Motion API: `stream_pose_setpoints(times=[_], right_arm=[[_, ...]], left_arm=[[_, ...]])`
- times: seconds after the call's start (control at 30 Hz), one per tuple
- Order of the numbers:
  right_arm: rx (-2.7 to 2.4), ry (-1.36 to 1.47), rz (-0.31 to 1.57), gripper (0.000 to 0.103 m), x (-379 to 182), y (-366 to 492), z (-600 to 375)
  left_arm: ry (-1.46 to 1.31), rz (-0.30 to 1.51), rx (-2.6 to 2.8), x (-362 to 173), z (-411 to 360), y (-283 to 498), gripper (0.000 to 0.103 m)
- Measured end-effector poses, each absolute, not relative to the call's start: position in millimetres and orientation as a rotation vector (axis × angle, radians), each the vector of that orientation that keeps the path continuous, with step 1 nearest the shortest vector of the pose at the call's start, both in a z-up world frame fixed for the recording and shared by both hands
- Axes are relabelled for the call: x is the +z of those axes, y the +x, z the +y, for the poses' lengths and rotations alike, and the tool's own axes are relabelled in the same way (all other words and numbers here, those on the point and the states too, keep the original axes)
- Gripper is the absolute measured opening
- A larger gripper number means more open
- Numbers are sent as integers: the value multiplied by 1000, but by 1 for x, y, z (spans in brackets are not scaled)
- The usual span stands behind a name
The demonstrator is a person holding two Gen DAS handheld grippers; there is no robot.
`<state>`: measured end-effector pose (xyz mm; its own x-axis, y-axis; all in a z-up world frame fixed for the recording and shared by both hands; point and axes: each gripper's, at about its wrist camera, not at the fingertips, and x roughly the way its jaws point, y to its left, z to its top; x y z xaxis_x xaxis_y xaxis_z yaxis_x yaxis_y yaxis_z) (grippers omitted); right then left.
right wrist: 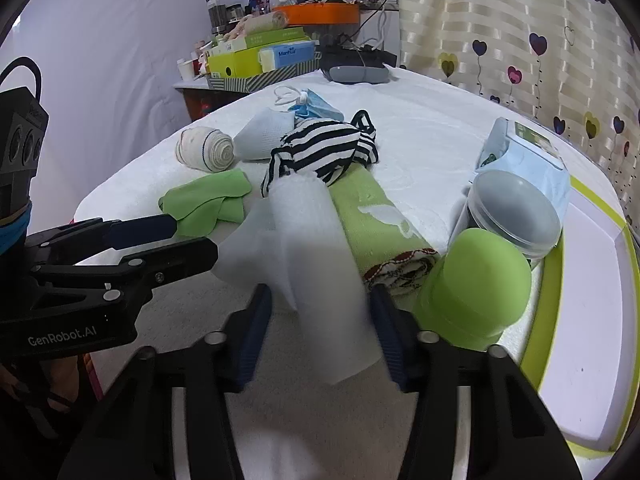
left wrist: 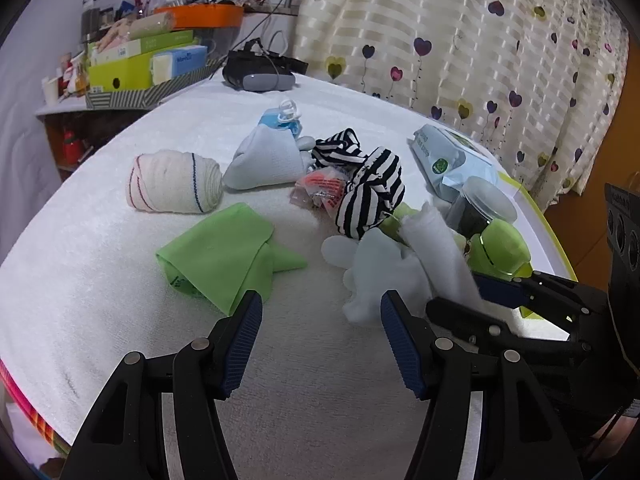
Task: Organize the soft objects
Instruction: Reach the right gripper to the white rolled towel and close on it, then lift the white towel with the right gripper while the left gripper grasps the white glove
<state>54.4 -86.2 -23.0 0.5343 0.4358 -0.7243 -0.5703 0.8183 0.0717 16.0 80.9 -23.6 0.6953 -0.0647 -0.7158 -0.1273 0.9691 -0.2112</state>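
Soft items lie scattered on a white towel-covered table (left wrist: 120, 272). A rolled cream cloth with red and blue stripes (left wrist: 174, 182), a pale blue cloth (left wrist: 266, 160), a black-and-white striped garment (left wrist: 370, 188) and a folded green cloth (left wrist: 224, 256) lie in the left wrist view. My left gripper (left wrist: 320, 344) is open and empty, just short of the green cloth. My right gripper (right wrist: 320, 332) stands open around a white fleecy cloth (right wrist: 312, 248), which also shows in the left wrist view (left wrist: 436, 256). A rolled green towel (right wrist: 372, 220) lies beside it.
A green cup-shaped object (right wrist: 476, 292), a grey-lidded jar (right wrist: 516, 212) and a wet-wipes pack (right wrist: 524, 152) stand at the right. A face mask (right wrist: 308, 104) and a grey headset (right wrist: 356, 70) lie farther back. A cluttered side table with boxes (right wrist: 260, 56) is behind. Curtains hang right.
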Motion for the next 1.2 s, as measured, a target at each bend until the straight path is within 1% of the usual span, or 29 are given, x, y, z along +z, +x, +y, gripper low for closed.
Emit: stream_pose_setpoints(times=[0.07,0.2,0.63,1.07,1.1,1.2], right_arm=[[608,-171,812,32,-24,55,-88],[613,-146,807,28,-22,54,-95],[594,-119,761,28,-5,38,-110],[564,-95,749,28,-1,34,-125],[564,-94,749,28,-1,34,-126],[565,-95,748,28,-1,34,-126]], left_arm=[[-254,806,32,-25,80,17,62],[-252,810,27,-26,78,18,62],[-251,803,-68,-25,57,24,62],[-226,838,-91,-41,37,51,62],[-223,839,-88,-41,36,52,61],[-210,847,-86,-41,34,53,49]])
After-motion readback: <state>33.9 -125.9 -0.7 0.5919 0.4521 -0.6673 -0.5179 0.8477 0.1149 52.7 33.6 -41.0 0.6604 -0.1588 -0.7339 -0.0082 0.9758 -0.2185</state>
